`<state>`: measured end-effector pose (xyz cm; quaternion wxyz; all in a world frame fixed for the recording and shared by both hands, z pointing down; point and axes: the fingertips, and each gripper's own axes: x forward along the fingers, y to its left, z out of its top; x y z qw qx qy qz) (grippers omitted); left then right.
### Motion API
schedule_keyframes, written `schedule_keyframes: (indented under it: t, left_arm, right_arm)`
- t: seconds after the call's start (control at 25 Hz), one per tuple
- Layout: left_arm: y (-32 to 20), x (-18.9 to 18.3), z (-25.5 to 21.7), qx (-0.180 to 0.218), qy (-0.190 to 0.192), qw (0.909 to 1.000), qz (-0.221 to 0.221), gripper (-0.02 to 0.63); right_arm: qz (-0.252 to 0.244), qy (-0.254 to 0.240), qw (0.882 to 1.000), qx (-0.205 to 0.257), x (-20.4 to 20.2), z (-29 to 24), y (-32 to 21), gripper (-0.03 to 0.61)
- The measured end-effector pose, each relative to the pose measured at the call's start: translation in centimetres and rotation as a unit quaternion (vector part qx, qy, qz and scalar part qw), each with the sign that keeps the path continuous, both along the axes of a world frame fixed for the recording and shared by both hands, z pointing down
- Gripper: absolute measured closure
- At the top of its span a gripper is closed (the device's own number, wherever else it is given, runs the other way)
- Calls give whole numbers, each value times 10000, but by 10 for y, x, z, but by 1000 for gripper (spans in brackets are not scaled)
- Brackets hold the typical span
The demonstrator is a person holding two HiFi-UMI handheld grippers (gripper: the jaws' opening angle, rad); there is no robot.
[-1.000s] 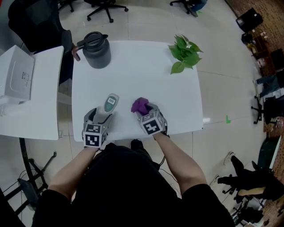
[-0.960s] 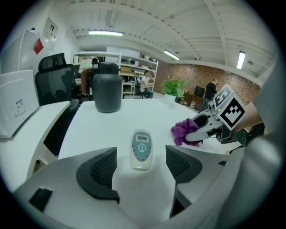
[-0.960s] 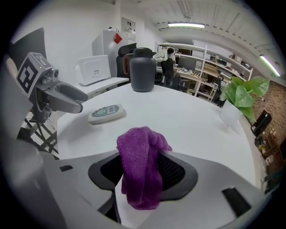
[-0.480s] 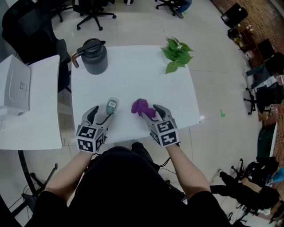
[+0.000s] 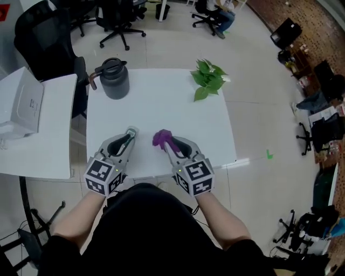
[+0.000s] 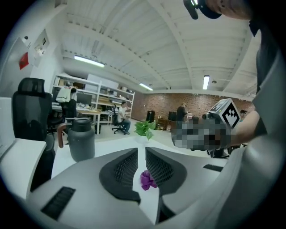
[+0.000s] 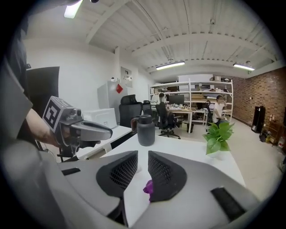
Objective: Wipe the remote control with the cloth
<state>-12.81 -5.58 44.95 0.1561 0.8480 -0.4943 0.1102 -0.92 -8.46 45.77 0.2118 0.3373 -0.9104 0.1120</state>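
The remote control (image 5: 131,131) lies on the white table (image 5: 161,102); only its far end shows past my left gripper (image 5: 127,139), which hangs above it. The purple cloth (image 5: 160,138) lies crumpled on the table just ahead of my right gripper (image 5: 168,145). In the left gripper view the left gripper (image 6: 141,150) has just been closing to a thin slit with nothing in it; the cloth (image 6: 147,179) shows below. The right gripper (image 7: 143,154) has also just been closing, nothing between its jaws, with the cloth (image 7: 148,187) beneath its right jaw.
A dark grey jug (image 5: 114,78) stands at the table's far left and a potted plant (image 5: 207,75) at the far right. A side table with a white box (image 5: 21,102) is to the left. Office chairs (image 5: 116,16) stand behind.
Both grippers have risen off the table towards the camera. Their jaws, open around the remote and by the cloth before, have drawn together. Remote and cloth stay on the table.
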Motion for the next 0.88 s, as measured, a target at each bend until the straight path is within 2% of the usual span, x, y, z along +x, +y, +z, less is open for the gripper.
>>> schedule_keyframes:
  t: [0.12, 0.36, 0.76, 0.88]
  left_arm:
    - [8, 16, -9, 113, -185, 9997, -100, 614]
    - [20, 44, -9, 63, -548, 9983, -168, 614]
    - [24, 56, -21, 343, -896, 9936, 595, 614]
    - [23, 54, -26, 421, -893, 9924, 731, 614]
  right_arm:
    - [-192, -187, 9996, 48, 8, -7, 3, 514]
    - [-467, -402, 9980, 150, 15, -14, 11, 549]
    - [-179, -475, 9983, 274, -7, -25, 22, 561]
    - [-116, -431, 9986, 274, -15, -25, 27, 561]
